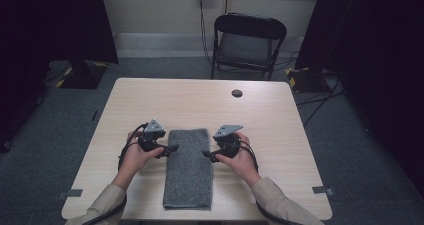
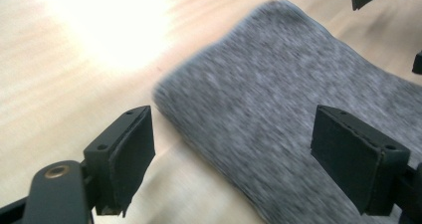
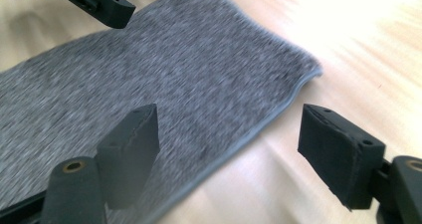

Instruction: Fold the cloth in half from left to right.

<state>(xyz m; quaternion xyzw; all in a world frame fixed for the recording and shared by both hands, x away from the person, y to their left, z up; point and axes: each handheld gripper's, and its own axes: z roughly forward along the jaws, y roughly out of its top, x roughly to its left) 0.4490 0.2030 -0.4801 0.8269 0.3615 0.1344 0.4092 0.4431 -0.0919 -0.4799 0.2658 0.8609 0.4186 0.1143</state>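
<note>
Towel (image 1: 188,167): a grey folded strip lying flat on the table (image 1: 280,135), long side running away from you; this is your landmark; its far end sits between your two grippers, its near end close to the table's front edge.

Left gripper (image 1: 169,148): at the towel's left long edge, near the far end; jaws spread wide with nothing between them; in the left gripper view (image 2: 231,154) one jaw hangs over bare wood beside the towel (image 2: 278,109) and the other over the cloth, so the edge runs through the gap.

Right gripper (image 1: 206,155): at the towel's right long edge, opposite the left one; jaws likewise spread and empty; in the right gripper view (image 3: 229,149) the towel's (image 3: 164,79) hemmed edge passes between them, the far corner just ahead.

Contact: I cannot tell whether either gripper touches the cloth; both look just above it.

Risk, layers: you may pinch just the top layer if you close too shallow; the fold would then open as you lift.

Risk, uneven grip: if one side bites farther along the edge than the other, the towel will probably skew or bunch.

Risk, table: come down too steeply and a jaw could scrape the wood and push the cloth away instead of catching it.
</note>
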